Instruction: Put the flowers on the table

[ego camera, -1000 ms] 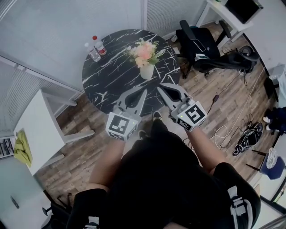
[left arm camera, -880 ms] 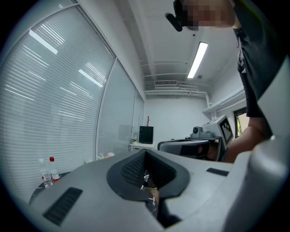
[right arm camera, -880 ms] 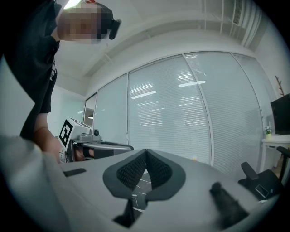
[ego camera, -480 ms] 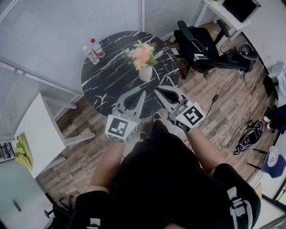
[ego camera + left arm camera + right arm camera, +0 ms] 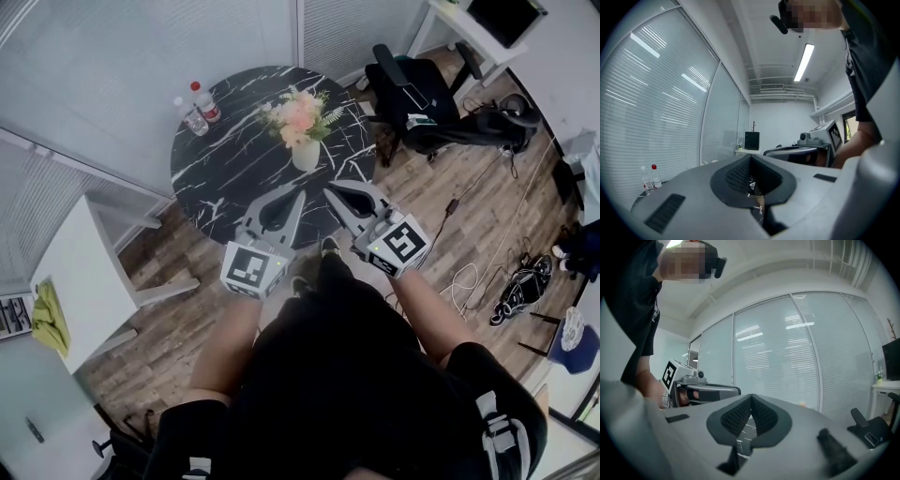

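Head view: table [image 5: 225,159] rim behind left tongs [image 5: 298,193]

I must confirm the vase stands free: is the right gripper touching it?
Apart. In the head view, bare table separates the vase from the closed right gripper.

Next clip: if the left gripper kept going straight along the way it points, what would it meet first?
Most likely the white vase holding the flowers, on the round black table just ahead of the shut left gripper. Depth and height are unclear, so it might pass just beside it.
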The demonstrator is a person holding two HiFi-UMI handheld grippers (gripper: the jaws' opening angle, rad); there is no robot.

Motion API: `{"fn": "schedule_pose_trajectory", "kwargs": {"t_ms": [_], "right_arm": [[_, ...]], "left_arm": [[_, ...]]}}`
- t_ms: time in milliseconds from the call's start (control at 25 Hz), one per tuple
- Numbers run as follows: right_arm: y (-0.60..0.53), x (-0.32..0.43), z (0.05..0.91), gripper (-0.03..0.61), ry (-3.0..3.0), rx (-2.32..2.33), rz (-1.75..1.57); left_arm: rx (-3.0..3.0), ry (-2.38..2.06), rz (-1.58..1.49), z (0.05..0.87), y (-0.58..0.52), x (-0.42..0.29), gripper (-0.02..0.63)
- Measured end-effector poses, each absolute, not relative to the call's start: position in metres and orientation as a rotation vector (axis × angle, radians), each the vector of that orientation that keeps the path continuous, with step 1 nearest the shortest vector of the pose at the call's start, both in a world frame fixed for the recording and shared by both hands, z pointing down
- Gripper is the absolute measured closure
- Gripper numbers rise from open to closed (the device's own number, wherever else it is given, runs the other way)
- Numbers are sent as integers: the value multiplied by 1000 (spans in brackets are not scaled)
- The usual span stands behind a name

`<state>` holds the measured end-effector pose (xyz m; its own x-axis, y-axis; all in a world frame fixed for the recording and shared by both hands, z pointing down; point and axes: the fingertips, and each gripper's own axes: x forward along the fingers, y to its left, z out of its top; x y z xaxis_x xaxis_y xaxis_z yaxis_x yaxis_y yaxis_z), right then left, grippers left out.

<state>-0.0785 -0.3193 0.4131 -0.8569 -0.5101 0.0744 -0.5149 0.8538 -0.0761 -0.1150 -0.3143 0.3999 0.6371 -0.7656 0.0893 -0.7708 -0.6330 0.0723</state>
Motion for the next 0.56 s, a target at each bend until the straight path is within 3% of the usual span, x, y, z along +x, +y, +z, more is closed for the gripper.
{"fn": "schedule_pose_trajectory", "kwargs": {"t_ms": [560], "right_arm": [[-321,-84,412,558,-2979,815,156]], "left_arm": [[2743,-1302,82,401,-316,-121,603]]}}
